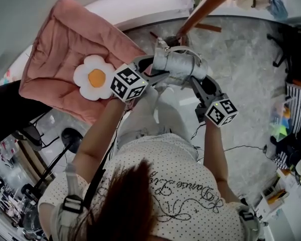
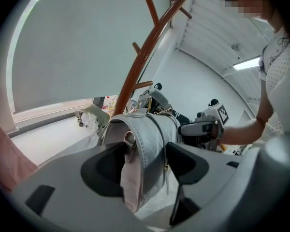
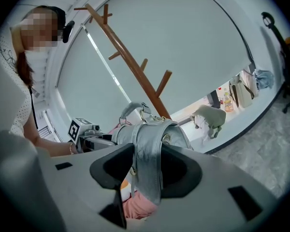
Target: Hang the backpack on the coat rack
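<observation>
Two forearms are reaching up from the bottom of the head view, the left forearm (image 1: 98, 134) angling toward the centre and the right forearm (image 1: 213, 149) running straighter just right of it. Both hands are hiding beneath the marker cubes. Ahead of them, the left gripper (image 1: 158, 73) and right gripper (image 1: 198, 83) are converging on the grey backpack (image 1: 178, 64) at upper centre and carrying it above the floor.

The left gripper view is showing its jaws clamping the backpack's broad grey side, with pale fabric drooping below. The right gripper view is showing its jaws pinching a grey strap. The bag's bottom is being cut off behind the jaws.

Just beyond, the coat rack (image 1: 205, 6) is slanting toward the upper right. Whether the bag is touching it is hard to make out.
</observation>
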Available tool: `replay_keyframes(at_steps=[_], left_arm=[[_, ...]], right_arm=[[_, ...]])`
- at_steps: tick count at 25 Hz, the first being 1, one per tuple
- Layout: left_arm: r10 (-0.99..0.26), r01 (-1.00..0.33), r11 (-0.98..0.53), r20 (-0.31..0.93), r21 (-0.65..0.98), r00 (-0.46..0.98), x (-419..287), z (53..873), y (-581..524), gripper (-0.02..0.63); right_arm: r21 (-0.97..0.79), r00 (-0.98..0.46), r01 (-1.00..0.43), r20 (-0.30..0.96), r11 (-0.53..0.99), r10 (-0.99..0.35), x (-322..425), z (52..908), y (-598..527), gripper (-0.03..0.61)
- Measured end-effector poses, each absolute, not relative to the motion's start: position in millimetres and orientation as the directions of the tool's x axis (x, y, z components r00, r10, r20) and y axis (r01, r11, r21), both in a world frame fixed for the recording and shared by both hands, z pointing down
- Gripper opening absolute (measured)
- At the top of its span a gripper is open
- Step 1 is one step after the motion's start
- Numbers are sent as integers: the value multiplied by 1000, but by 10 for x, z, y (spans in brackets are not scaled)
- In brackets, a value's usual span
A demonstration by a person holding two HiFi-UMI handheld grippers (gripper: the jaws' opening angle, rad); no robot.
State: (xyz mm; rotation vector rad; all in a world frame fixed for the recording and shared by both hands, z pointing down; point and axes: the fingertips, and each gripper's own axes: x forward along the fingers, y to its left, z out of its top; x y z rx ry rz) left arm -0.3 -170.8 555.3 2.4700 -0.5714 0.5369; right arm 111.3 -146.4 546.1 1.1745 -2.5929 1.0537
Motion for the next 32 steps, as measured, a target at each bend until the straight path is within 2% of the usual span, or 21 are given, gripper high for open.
replay_keyframes(at_steps=[18, 32], left_arm=[[-199, -524, -699, 573, 486, 795, 57, 6342, -1835, 267], [-223, -565, -657, 587, 500, 778, 90, 6529, -2017, 258]], right_arm=[[-549, -683, -723, 479, 419, -551, 1163, 6159, -1608, 173], [-578, -666, -732, 494, 362, -558, 1191, 6379, -1756, 170]])
